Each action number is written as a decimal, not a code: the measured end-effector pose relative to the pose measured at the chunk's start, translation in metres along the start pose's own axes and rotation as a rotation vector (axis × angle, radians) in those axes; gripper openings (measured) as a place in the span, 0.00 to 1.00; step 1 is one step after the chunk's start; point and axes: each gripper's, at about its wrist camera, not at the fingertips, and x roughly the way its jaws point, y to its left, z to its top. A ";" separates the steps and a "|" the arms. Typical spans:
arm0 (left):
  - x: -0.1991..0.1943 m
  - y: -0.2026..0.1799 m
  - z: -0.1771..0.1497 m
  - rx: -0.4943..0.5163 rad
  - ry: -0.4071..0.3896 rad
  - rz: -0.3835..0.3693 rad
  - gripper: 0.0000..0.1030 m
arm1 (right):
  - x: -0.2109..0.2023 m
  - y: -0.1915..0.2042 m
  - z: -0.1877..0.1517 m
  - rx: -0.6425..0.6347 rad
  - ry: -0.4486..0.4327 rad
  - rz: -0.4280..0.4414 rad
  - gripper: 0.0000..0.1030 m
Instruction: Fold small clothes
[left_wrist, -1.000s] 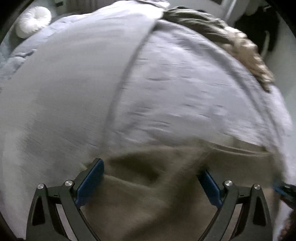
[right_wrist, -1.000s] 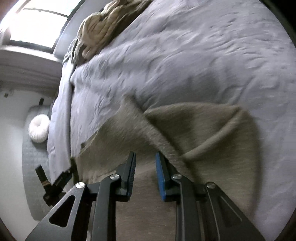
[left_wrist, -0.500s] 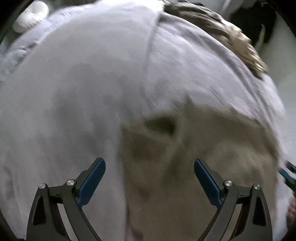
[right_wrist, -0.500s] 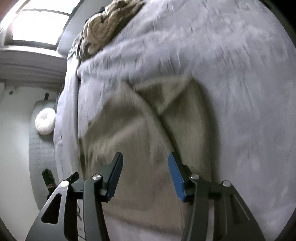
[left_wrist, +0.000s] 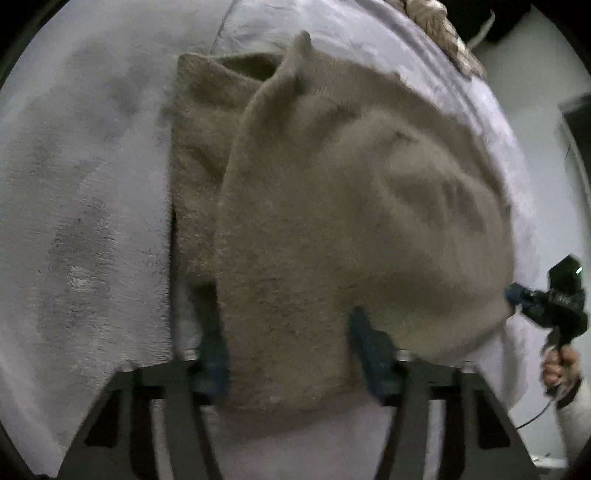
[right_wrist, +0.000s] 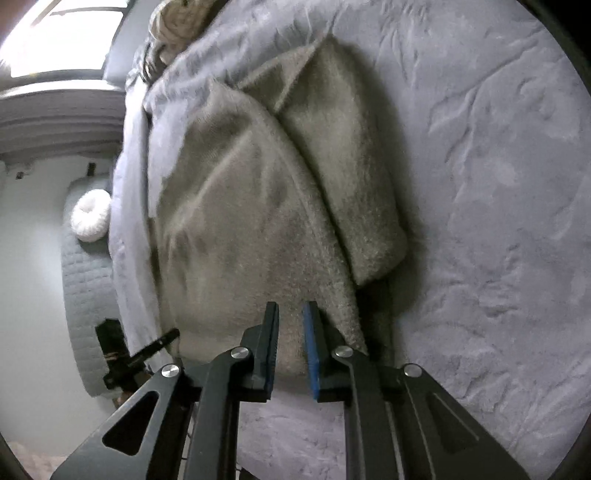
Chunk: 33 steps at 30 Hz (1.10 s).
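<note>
Left wrist view looks nearly straight down on a taupe fleece garment (left_wrist: 332, 206), folded over itself on the bed (left_wrist: 81, 206). The left gripper (left_wrist: 291, 354) has just been closing, and the near hem bunches between its half-closed blue pads, which appear to press it. From the right wrist view, the right gripper (right_wrist: 291, 347) has also just been closing; its jaws stand narrow with the hem of the same garment (right_wrist: 258, 206) between them, though I cannot tell whether it is truly pinched.

The cloth looks thick, fuzzy and light, so I would expect it to drape, sag and cling rather than slide. Corners and hems seem the best places to take hold. The lavender bedcover (right_wrist: 498, 184) beneath is plush and rumpled, likely to drag on the fleece.
</note>
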 end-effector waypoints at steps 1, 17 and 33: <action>-0.002 0.001 0.000 0.002 -0.001 0.001 0.48 | -0.007 -0.001 -0.001 0.001 -0.027 -0.008 0.20; 0.003 0.003 0.006 0.005 0.012 -0.017 0.28 | 0.002 0.011 -0.004 -0.093 0.043 -0.065 0.06; -0.010 0.022 -0.025 0.068 0.009 -0.014 0.09 | 0.005 -0.017 -0.021 -0.046 0.089 -0.162 0.05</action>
